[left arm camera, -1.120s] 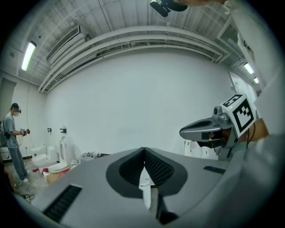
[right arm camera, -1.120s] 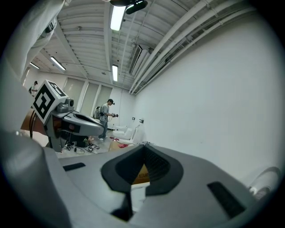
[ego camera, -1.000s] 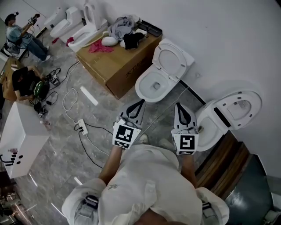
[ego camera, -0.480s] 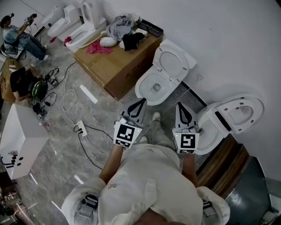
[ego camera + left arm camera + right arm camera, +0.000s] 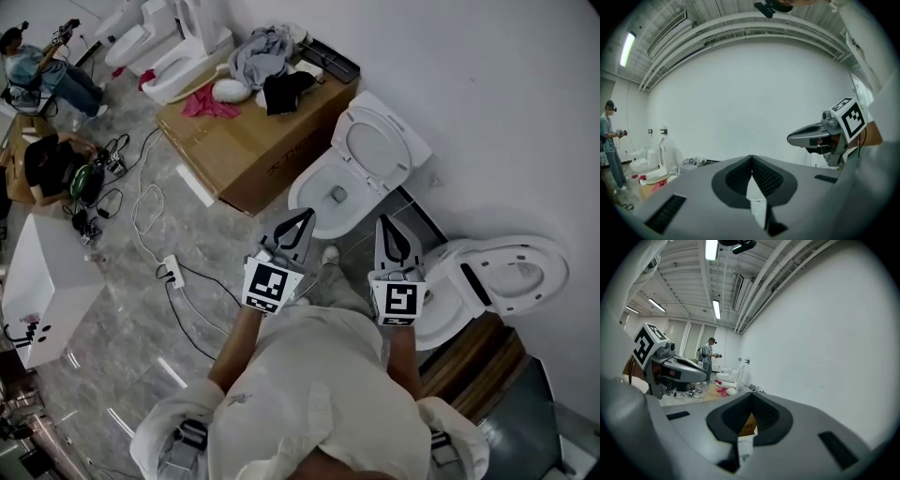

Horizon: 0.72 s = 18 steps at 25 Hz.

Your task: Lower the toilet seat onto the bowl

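A white toilet seat (image 5: pixel 380 148) stands raised, tilted back toward the white wall (image 5: pixel 487 84), above its open white bowl (image 5: pixel 300 197), which sits on the grey marbled floor (image 5: pixel 141 309) just beside a cardboard box (image 5: pixel 244 150), its oval rim bare

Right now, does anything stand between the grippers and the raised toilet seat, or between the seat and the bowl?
Nothing visible does. The left gripper and right gripper, both shut, point toward the toilet seat over floor; the bowl below it lies open. The cardboard box stands to the side.
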### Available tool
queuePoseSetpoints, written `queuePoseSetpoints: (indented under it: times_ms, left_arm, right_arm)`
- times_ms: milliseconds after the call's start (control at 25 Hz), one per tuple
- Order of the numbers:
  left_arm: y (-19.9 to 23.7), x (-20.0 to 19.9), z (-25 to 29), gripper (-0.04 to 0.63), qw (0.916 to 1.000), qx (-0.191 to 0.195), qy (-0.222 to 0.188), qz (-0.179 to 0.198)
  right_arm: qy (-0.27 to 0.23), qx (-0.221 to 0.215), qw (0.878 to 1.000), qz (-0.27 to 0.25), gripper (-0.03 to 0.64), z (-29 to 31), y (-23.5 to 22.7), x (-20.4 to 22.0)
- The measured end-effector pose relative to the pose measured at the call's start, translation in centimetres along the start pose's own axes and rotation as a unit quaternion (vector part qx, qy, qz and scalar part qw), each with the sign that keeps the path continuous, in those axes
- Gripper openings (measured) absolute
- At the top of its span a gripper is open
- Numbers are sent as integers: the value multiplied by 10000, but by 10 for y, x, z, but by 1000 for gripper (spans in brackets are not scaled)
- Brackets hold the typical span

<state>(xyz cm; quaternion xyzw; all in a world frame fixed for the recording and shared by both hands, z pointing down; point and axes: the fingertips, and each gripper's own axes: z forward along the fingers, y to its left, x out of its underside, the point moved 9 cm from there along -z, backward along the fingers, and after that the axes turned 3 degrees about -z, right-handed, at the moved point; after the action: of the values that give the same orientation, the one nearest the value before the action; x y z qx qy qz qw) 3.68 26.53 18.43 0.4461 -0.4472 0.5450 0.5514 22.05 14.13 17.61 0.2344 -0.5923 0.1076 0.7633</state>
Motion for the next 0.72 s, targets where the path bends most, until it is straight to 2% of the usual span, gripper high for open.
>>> queuePoseSetpoints:
  times_ms: [240, 720]
  left_arm:
    - [18, -5, 61, 14, 9999, -146, 58, -49]
    - [46, -5, 167, 14, 9988, -453, 194, -73]
  right_arm:
    - [153, -311, 9992, -194, 12, 54, -43, 5]
    - [305, -561, 9980, 15, 23, 145, -119, 48]
